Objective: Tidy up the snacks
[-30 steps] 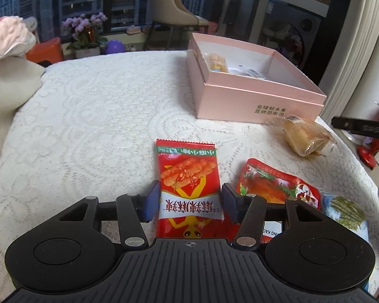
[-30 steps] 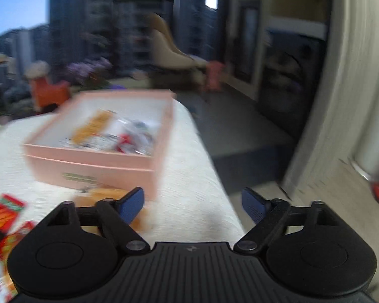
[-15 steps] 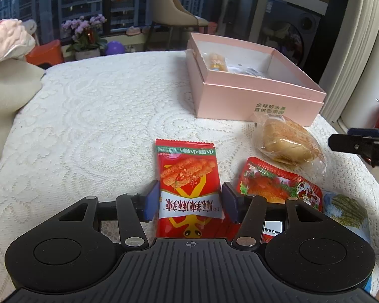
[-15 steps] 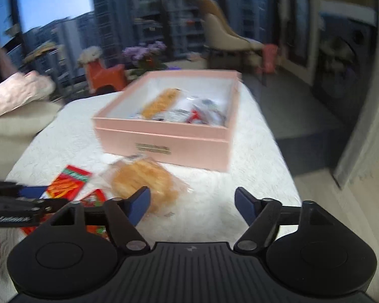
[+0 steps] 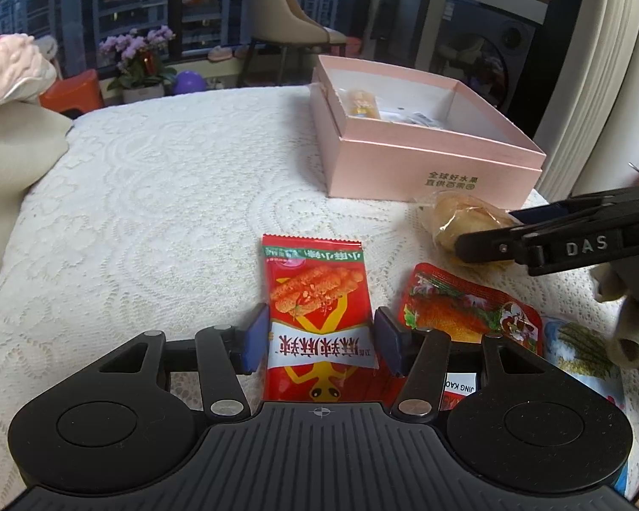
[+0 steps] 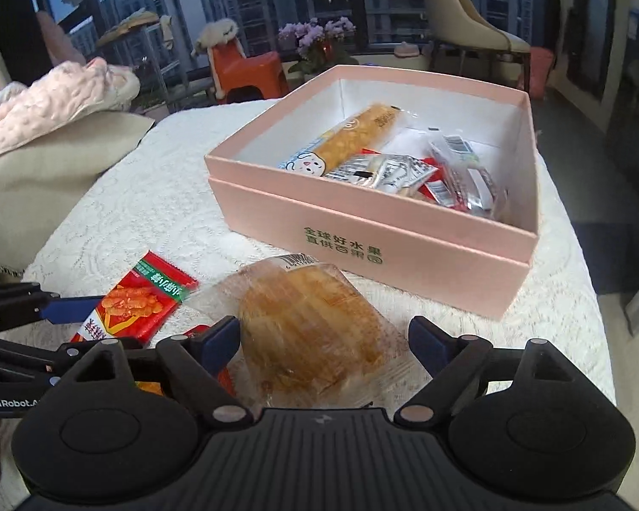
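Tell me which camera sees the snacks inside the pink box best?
The right wrist view: it looks down into the pink box, showing the long yellow snack and a pile of wrappers. The left wrist view sees the box from lower, so its wall hides most snacks.

Black hand-held gripper (image 5: 319,340) (blue pads (image 5: 251,343))

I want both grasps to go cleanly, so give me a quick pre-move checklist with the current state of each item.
1. Left tool open, straddling the red snack packet: ok.
2. Right tool open around the wrapped bread: ok.
3. Either tool's pads touching its item: cannot tell.
4. Pink box open, with room inside: ok.
5. Red packet clear of the neighbouring red pouch: ok.
6. The two tools apart from each other: ok.
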Tool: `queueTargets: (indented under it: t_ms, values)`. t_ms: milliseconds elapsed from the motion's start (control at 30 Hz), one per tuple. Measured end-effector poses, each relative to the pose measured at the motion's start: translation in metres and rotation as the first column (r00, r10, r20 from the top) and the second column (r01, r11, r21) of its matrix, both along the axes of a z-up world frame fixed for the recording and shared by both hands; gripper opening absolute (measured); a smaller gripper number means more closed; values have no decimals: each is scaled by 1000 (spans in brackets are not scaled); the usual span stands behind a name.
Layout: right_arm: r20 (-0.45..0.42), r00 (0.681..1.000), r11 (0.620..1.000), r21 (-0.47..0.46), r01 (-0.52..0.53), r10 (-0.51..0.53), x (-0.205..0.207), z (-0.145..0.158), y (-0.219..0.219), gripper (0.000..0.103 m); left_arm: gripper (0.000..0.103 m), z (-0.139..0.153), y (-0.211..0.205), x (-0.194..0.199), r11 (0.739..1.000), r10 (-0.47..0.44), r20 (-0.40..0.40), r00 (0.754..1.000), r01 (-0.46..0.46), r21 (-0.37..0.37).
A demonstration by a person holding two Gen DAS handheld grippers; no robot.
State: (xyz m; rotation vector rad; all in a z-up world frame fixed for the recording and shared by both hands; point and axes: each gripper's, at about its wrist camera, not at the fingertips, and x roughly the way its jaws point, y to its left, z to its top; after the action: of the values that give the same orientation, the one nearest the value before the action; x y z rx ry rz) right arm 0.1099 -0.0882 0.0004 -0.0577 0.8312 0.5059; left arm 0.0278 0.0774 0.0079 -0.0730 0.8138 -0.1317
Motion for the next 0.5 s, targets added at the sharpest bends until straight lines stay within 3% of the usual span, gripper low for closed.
queueTargets:
  t_ms: [67, 167, 367, 500]
  values:
    - [6, 1000, 1000, -11, 2, -2, -9, 4, -3, 72, 59, 0, 1, 0, 1000, 0, 2, 1000, 0, -3]
    - [42, 999, 999, -35, 20, -19, -30, 14, -11, 68, 59, 0, 1, -1, 1000, -1, -1, 1000, 1, -5]
    - [86, 987, 989, -56, 138, -133, -55, 25, -46, 65, 59, 0, 1, -8, 997, -67, -2, 998, 67, 29]
    - [127, 978, 980, -87, 177, -165, -66, 23, -57, 65, 53, 2, 8, -17, 998, -67, 9, 998, 67, -5]
